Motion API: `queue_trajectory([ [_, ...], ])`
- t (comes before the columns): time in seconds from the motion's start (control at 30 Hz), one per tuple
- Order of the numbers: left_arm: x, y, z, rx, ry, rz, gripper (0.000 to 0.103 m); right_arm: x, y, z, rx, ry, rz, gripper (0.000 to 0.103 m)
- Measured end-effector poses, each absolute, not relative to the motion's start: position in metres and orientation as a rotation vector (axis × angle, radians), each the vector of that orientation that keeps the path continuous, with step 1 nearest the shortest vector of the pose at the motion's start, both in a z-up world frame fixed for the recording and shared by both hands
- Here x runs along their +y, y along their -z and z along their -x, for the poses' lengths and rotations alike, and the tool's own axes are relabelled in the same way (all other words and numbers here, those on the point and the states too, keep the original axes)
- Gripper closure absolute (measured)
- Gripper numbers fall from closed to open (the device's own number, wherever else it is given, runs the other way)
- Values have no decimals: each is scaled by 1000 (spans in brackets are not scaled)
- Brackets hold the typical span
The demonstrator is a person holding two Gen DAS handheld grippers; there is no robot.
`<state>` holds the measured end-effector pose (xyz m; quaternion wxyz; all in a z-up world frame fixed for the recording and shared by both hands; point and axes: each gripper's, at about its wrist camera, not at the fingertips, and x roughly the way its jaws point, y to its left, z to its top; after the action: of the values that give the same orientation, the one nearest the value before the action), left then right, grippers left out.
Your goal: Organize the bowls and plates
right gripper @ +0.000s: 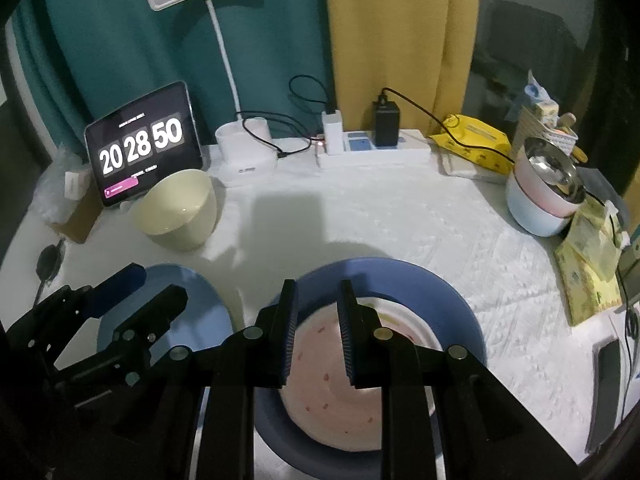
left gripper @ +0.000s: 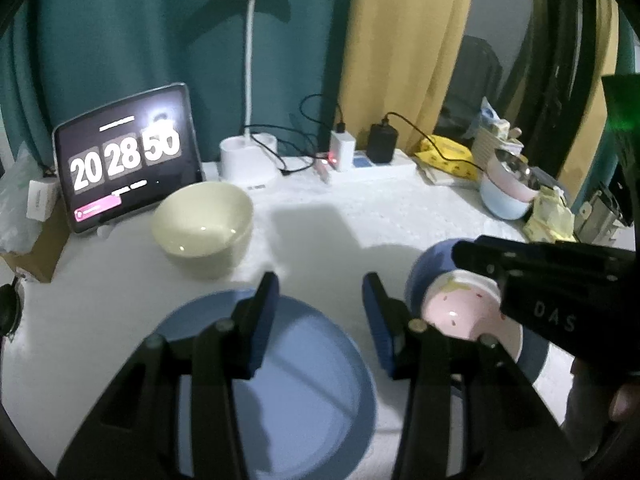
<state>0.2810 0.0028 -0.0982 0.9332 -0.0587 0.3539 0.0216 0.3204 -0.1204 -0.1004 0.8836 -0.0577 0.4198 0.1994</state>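
Note:
A blue plate (left gripper: 288,380) lies on the white cloth under my left gripper (left gripper: 320,292), which is open and empty above it. A pink bowl (right gripper: 340,396) sits inside a larger blue bowl (right gripper: 452,300) to the right. My right gripper (right gripper: 318,304) hovers over the pink bowl, jaws apart with nothing between them. A pale green bowl (left gripper: 204,220) stands tilted further back left, also in the right wrist view (right gripper: 176,208). The pink bowl (left gripper: 460,312) and the blue bowl (left gripper: 428,268) also show in the left wrist view. The blue plate (right gripper: 196,304) shows left in the right wrist view.
A tablet clock (left gripper: 128,156), a desk lamp base (left gripper: 248,160) and a power strip (left gripper: 376,164) with cables line the back edge. Stacked bowls with a steel one (right gripper: 548,192) and yellow packets (right gripper: 588,264) sit at the right. A box (right gripper: 76,208) stands at the left.

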Motion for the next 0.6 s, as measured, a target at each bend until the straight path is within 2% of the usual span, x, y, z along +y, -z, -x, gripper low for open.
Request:
queue_trajectory([
  [0.6,59,96,-286,707,-100,162,58,-61,105,-334,886,-457,175,82],
])
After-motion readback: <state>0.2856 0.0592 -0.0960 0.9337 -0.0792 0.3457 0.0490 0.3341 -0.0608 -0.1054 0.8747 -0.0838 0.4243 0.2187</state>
